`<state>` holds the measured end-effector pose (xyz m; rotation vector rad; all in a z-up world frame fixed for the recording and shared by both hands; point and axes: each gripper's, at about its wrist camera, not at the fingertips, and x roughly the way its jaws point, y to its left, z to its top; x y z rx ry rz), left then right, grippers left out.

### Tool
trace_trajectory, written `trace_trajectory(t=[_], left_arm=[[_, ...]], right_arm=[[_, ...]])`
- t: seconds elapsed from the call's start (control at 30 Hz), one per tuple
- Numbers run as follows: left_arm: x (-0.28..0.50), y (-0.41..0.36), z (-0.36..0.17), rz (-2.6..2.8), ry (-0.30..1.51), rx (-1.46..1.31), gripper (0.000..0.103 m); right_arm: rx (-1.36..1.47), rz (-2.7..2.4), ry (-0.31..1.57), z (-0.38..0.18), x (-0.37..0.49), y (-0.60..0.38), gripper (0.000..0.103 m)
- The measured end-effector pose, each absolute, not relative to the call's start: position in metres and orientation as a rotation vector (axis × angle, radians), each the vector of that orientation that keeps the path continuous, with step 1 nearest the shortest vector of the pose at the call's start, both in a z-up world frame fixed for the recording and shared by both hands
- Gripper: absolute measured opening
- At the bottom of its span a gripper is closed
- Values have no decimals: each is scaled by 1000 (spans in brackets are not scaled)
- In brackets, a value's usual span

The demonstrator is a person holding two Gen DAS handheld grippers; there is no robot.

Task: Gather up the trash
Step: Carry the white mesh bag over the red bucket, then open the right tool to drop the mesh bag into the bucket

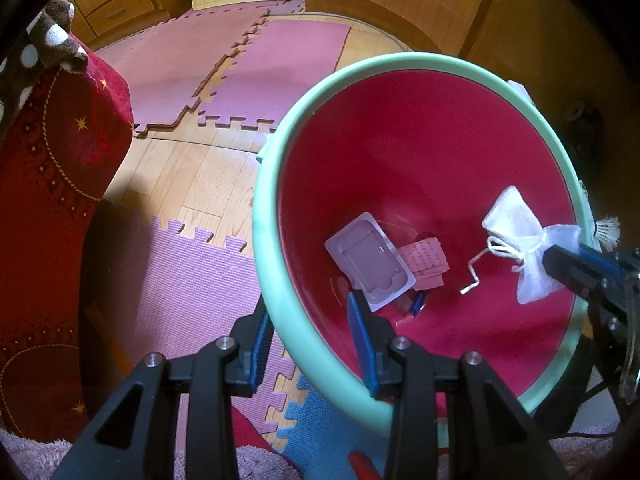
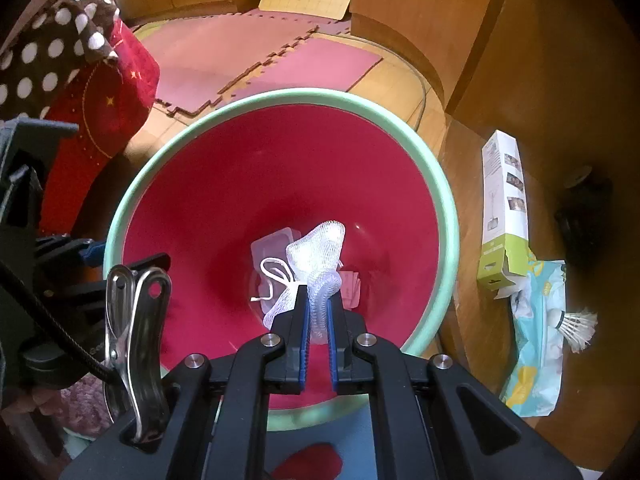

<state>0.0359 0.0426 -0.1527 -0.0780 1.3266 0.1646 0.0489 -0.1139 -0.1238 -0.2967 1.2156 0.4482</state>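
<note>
A bin with a mint-green rim (image 1: 280,288) and a red inside fills both views. My left gripper (image 1: 308,308) is shut on that rim, one finger outside and one inside. My right gripper (image 2: 318,294) is shut on a white mesh drawstring bag (image 2: 320,248), which hangs over the bin's inside. From the left wrist view the right gripper (image 1: 550,258) reaches in from the right edge with the mesh bag (image 1: 514,228) in it. At the bottom of the bin lie a clear plastic tray (image 1: 368,264) and a pink paper slip (image 1: 426,262).
Right of the bin (image 2: 448,216), a white and green carton (image 2: 502,208), a light-blue patterned pack (image 2: 536,352) and a shuttlecock (image 2: 576,326) lie on the wooden floor. Pink foam mats (image 1: 224,68) and a red cushion (image 1: 60,160) lie to the left. Wooden furniture (image 1: 400,0) stands behind.
</note>
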Motion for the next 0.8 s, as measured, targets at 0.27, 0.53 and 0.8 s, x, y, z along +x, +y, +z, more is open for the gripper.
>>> trace_trajectory(t=[0.27,0.53,0.8], left_arm=[[36,42,-153,165,1326,-79,38],[36,42,-152,165,1326,-79,38],[36,42,-153,164,1326,-80,38]], right_arm=[[-319,441,1234,-134,49,-112,8],[-323,439,1248,-139,50,-113,8],[-323,444,1253,-141,48,-113,8]])
